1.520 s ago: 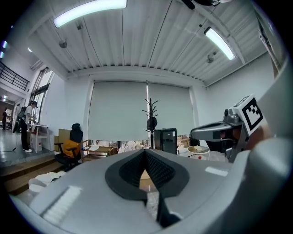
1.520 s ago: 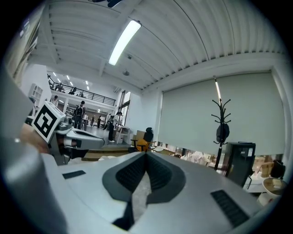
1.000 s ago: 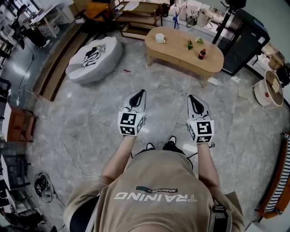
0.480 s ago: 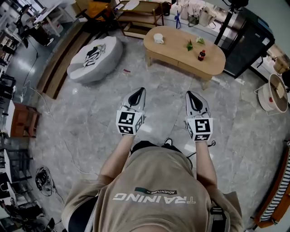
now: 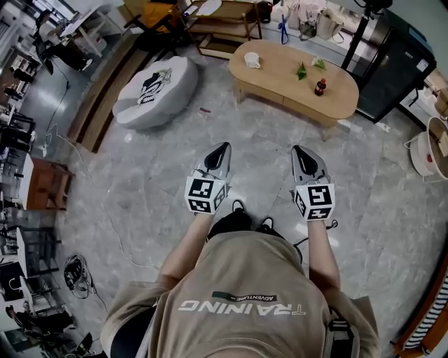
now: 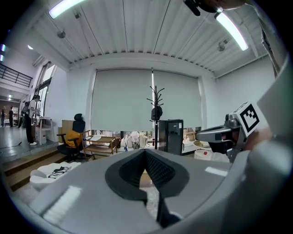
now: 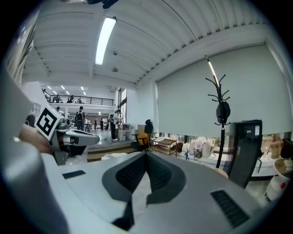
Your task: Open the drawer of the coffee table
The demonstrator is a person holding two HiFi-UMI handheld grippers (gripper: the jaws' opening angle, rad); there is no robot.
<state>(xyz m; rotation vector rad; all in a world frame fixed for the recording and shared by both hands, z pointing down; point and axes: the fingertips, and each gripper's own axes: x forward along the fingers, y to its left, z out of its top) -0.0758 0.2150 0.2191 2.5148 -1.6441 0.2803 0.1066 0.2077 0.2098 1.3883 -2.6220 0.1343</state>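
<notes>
The oval wooden coffee table (image 5: 294,75) stands on the grey floor well ahead of me, and its drawer front (image 5: 306,105) looks closed. A white mug (image 5: 252,61), a green item (image 5: 302,70) and a small red bottle (image 5: 320,87) sit on top. My left gripper (image 5: 222,147) and right gripper (image 5: 299,149) are held side by side at waist height, pointing toward the table and far short of it. Both are shut and hold nothing. The pads meet at the tips in the left gripper view (image 6: 145,151) and the right gripper view (image 7: 146,153).
A grey round pouf (image 5: 152,89) lies on the floor to the left of the table. A black cabinet (image 5: 393,64) and a coat stand (image 6: 156,112) stand behind it, with a low wooden shelf (image 5: 225,21) at the back. A white basket (image 5: 428,145) sits at right.
The person has stepped forward, and both grippers have moved a little toward the coffee table. Their jaws have stayed shut.
</notes>
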